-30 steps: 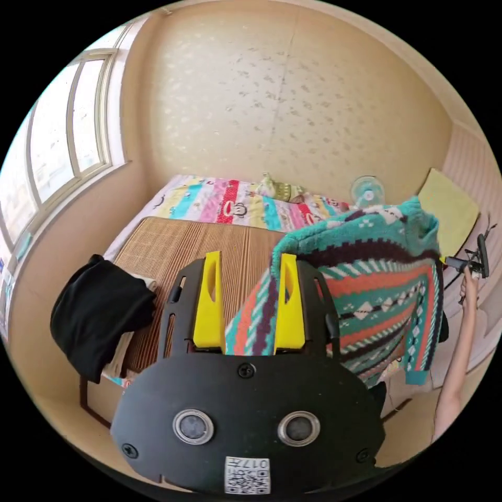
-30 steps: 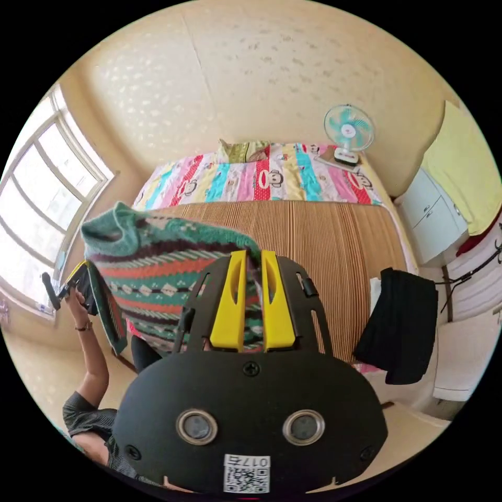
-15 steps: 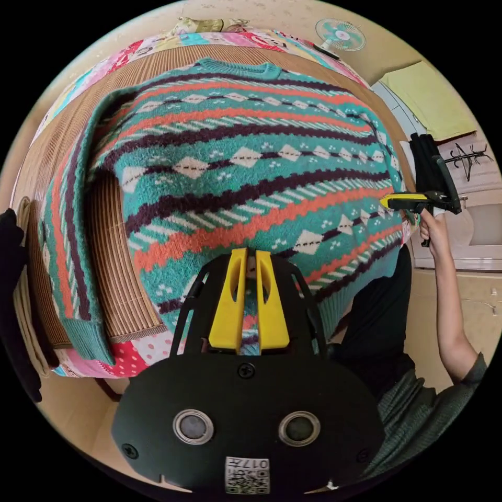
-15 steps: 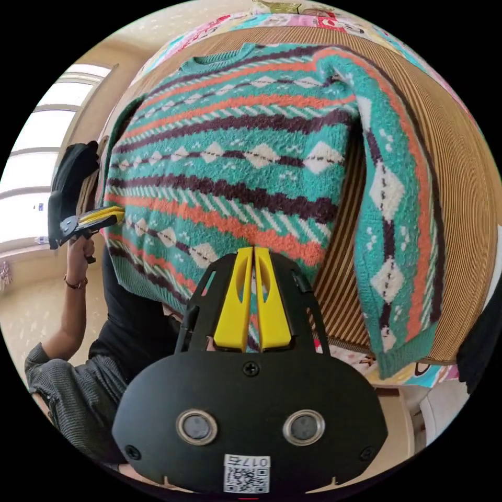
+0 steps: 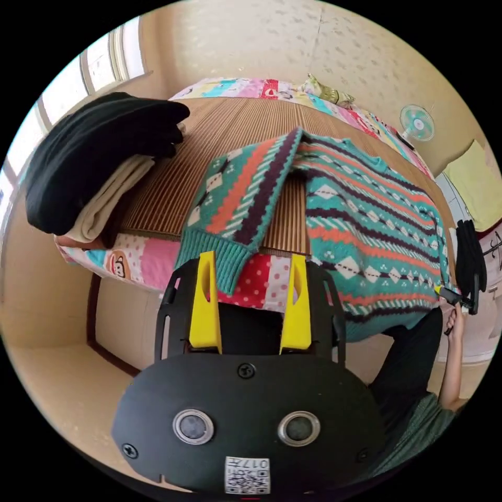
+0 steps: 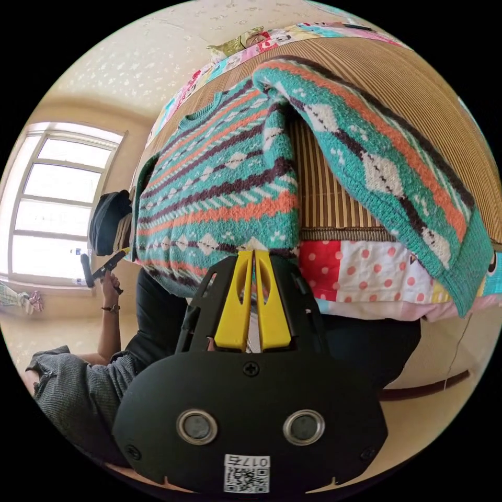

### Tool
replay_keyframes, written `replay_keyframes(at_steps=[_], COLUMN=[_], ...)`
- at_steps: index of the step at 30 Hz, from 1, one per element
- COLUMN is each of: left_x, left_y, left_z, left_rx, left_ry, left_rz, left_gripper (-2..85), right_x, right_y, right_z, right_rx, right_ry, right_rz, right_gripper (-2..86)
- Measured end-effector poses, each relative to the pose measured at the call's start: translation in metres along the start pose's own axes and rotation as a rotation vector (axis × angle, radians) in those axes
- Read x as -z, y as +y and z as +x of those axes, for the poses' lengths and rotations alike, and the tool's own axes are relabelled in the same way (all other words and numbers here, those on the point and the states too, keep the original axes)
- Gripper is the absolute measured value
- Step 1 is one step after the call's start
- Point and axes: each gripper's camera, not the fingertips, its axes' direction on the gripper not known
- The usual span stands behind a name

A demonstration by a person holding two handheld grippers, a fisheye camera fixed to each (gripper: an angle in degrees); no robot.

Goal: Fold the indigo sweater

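Now, sweater: one patterned knit sweater (image 5: 366, 219), teal with orange, dark purple and white bands, spread flat on the woven mat (image 5: 219, 146) that covers the bed.
Sweater direction: neckline toward the pillow end of the bed, hem at the near bed edge and hanging over it; the body's long axis runs from head to foot of the bed.
Sleeves: two; in the left gripper view one sleeve (image 5: 240, 193) runs down from the shoulder with its ribbed cuff draped over the polka-dot bedsheet (image 5: 261, 277); in the right gripper view the other sleeve (image 6: 397, 157) lies the same way, cuff over the edge.
Left gripper (image 5: 251, 298): yellow jaws wide apart, empty, just below the cuff, not gripping it.
Right gripper (image 6: 252, 300): yellow jaws nearly closed with only a thin gap, tips at the sweater's hem; whether cloth is pinched I cannot tell.
Grippers counted: two.
Clothes pile: one stack at the mat's corner, a black garment (image 5: 89, 157) on top of a cream one (image 5: 110, 201).
Fan: one small fan (image 5: 417, 122) at the far bed corner.
Person: a hand (image 6: 109, 285) on the left gripper's grip.
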Motion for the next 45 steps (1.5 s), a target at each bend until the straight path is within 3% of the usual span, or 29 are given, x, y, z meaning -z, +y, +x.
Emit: replay_keyframes(at_steps=[2, 4, 5, 7, 9, 12, 18, 20, 23, 26, 29, 32, 37, 39, 41, 45], left_x=[-0.037, -0.039, -0.034, -0.018, 0.025, 0.098, 0.187, 0.186, 0.136, 0.052, -0.026, -0.083, -0.111, -0.107, -0.1, -0.084], left_y=[-0.011, -0.017, -0.025, -0.041, -0.068, -0.109, -0.169, -0.169, -0.168, -0.153, -0.116, -0.073, -0.036, -0.035, -0.038, -0.044], left_z=[-0.013, -0.021, -0.028, -0.041, -0.066, -0.049, 0.08, 0.103, 0.129, 0.127, 0.1, 0.077, 0.037, 0.024, 0.018, 0.025], left_rx=[-0.015, -0.042, -0.053, -0.095, -0.054, -0.178, -0.644, -0.752, -0.753, -0.626, -0.496, -0.412, -0.273, -0.25, -0.255, -0.29], left_ry=[0.013, -0.014, -0.064, 0.028, 0.395, 0.884, 1.159, 1.207, 1.11, 0.958, 1.055, 1.175, 1.188, 1.195, 1.176, 1.081], left_rz=[-0.146, -0.153, -0.197, -0.226, -0.132, 0.128, 0.371, 0.39, 0.217, -0.018, -0.204, -0.362, -0.409, -0.398, -0.374, -0.31], left_gripper=[15.4, 10.8, 6.3, 3.7, 3.6, 4.0, 11.9, 11.3, 10.2, 11.7, 11.7, 11.2, 11.2, 11.1, 10.7, 10.4], right_x=[0.027, 0.043, 0.049, 0.047, 0.026, 0.034, 0.079, 0.102, 0.139, 0.204, 0.251, 0.272, 0.299, 0.321, 0.372, 0.431], right_y=[0.009, 0.019, 0.023, 0.02, 0.007, 0.019, 0.013, 0.006, 0.005, 0.039, 0.079, 0.097, 0.079, 0.062, 0.036, -0.019], right_z=[-0.009, -0.017, -0.022, -0.028, -0.025, -0.001, 0.043, 0.049, 0.065, 0.091, 0.142, 0.186, 0.228, 0.226, 0.184, 0.066], right_rx=[-0.002, 0.04, 0.08, 0.141, 0.17, 0.282, 0.164, 0.105, -0.004, -0.136, -0.369, -0.527, -0.714, -0.651, -0.445, 0.026], right_ry=[0.034, -0.011, -0.043, -0.043, 0.011, -0.044, -0.265, -0.295, -0.325, -0.326, -0.473, -0.635, -0.597, -0.631, -0.624, -0.616], right_rz=[0.178, 0.31, 0.359, 0.347, 0.212, 0.311, 0.316, 0.254, 0.197, 0.407, 0.622, 0.713, 0.681, 0.744, 0.889, 0.869], right_gripper=[0.5, 0.5, 0.5, 0.5, 0.4, 0.4, 0.5, 0.7, 1.2, 2.8, 8.7, 12.0, 7.8, 5.4, 4.4, 4.5])
